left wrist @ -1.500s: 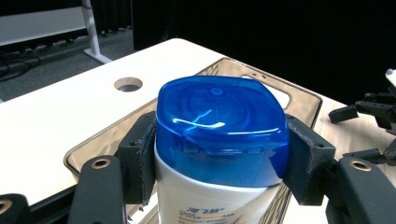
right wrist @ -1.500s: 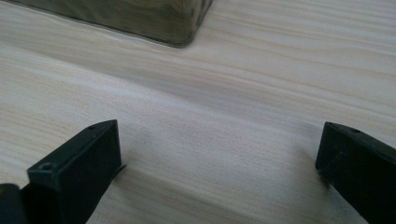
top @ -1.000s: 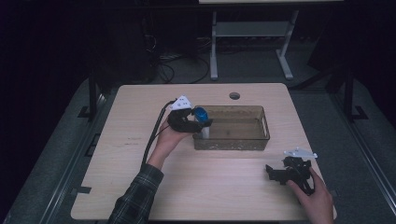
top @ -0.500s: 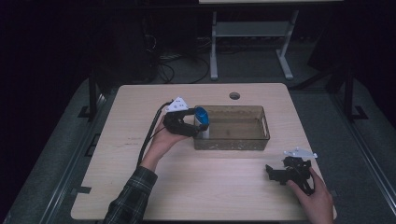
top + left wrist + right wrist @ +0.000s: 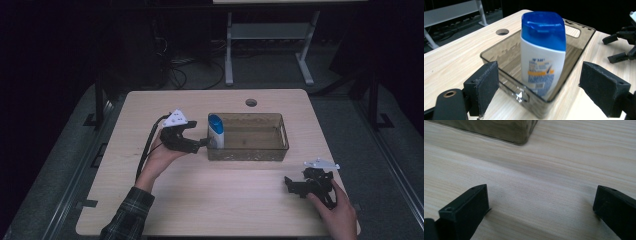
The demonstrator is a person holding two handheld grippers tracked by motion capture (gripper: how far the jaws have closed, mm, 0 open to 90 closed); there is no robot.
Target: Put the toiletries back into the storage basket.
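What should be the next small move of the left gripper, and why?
Probably draw the left gripper straight back, away from the bin. Its jaws have just been opening and stand apart from the bottle, which stands upright inside the bin's near end, so the placing looks finished. The right gripper rests open on the table.

The table [image 5: 220,200] is pale wood-grain laminate, smooth and matt. The bin [image 5: 576,40] is smoky translucent plastic with a glossy sheen. The shampoo bottle [image 5: 541,62] is smooth white plastic with a glossy blue cap and a printed label. The left hand-held gripper [image 5: 539,92] has matt black, faintly grainy pads [image 5: 485,85].
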